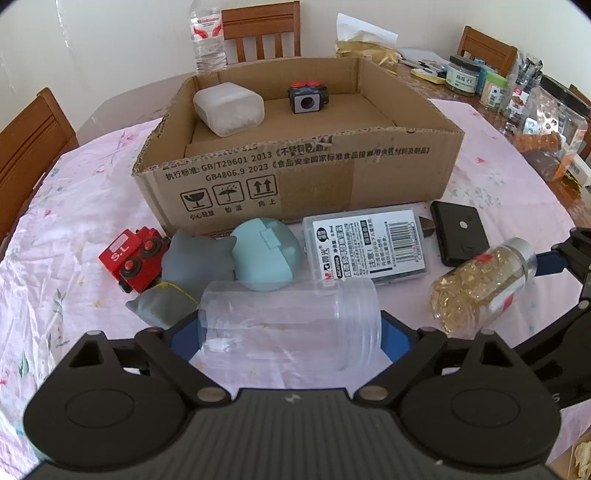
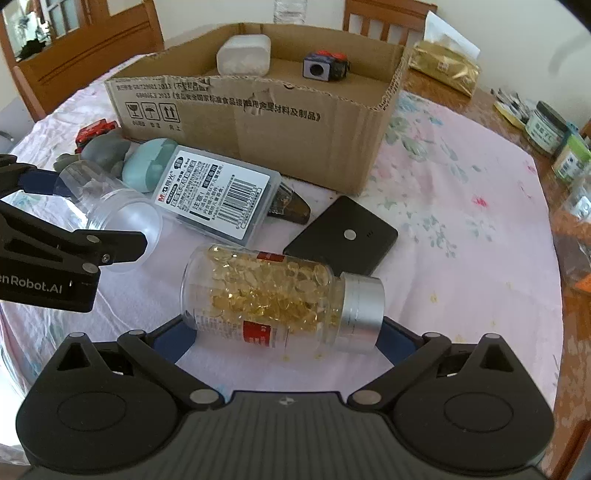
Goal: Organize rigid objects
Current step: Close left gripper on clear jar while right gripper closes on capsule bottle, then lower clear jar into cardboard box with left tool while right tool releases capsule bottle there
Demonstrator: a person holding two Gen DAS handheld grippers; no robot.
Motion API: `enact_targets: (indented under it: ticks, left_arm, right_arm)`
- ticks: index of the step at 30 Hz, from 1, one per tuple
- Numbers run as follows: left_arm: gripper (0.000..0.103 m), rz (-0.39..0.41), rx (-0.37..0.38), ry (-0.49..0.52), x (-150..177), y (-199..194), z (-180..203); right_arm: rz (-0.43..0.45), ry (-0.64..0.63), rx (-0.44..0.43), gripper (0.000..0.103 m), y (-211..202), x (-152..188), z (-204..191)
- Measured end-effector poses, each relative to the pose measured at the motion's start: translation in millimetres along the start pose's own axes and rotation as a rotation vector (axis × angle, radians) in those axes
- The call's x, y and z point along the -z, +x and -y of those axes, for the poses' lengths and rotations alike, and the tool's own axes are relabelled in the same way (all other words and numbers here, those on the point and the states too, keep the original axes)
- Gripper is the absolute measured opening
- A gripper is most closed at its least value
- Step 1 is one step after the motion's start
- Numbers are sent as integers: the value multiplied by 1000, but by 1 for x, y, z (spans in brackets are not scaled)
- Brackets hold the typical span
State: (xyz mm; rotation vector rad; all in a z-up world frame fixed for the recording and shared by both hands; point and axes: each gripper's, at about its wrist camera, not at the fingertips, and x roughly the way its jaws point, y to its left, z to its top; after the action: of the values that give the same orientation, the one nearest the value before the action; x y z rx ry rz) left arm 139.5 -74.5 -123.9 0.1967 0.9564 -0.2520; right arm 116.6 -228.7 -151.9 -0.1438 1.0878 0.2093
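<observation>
Centrally, L wrist view: left gripper (image 1: 290, 338) w/ jaws spread wide, one blue pad either side of clear empty jar (image 1: 291, 325) lying on its side on pink floral tablecloth (image 1: 74, 221); whether pads touch the jar cannot be told. R wrist view: right gripper (image 2: 286, 338) likewise wide open around capsule bottle (image 2: 280, 295), silver cap to the right, bottle lying flat betw. the pads; contact also unclear. Cardboard box (image 1: 314, 173) stands behind both, open-topped, holding white plastic container (image 1: 229, 109) at back left & small dark cube toy (image 1: 307, 96) w/ red wheels nearer centre. Row in front of box, L to R: red toy train (image 1: 131, 258), grey soft figure (image 1: 188, 266) touching it, teal round case (image 1: 264, 254), M&G lead-refill case (image 1: 365, 243), black flat device (image 1: 461, 232). Brown object (image 2: 290, 206) partly under lead-refill case, type unclear. Water bottle (image 1: 207, 33) behind box; jars (image 1: 461, 75) at table's far right edge
</observation>
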Motion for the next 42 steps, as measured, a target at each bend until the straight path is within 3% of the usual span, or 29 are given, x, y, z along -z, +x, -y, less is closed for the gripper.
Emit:
enact_targets:
  ticks: [9, 18, 27, 33, 39, 42]
  left_arm:
    - [90, -10, 39, 31, -5, 0, -7]
    - [90, -20, 89, 72, -9, -1, -20]
    - [90, -26, 107, 134, -6, -4, -25]
    - [90, -28, 133, 151, -6, -3, -27]
    - [90, -26, 141, 158, -9, 0, -26]
    - [90, -26, 143, 158, -10, 0, -25]
  right_arm:
    - [12, 84, 7, 103, -10, -7, -4]
    - [-2, 108, 68, 103, -9, -11, -7]
    - [2, 256, 51, 103, -15, -20, -2]
    - [-14, 278, 163, 103, -7, -30, -5]
    - [-41, 301, 205, 102, -6, -30, -8]
    - [-53, 296, 200, 96, -6, -32, -10]
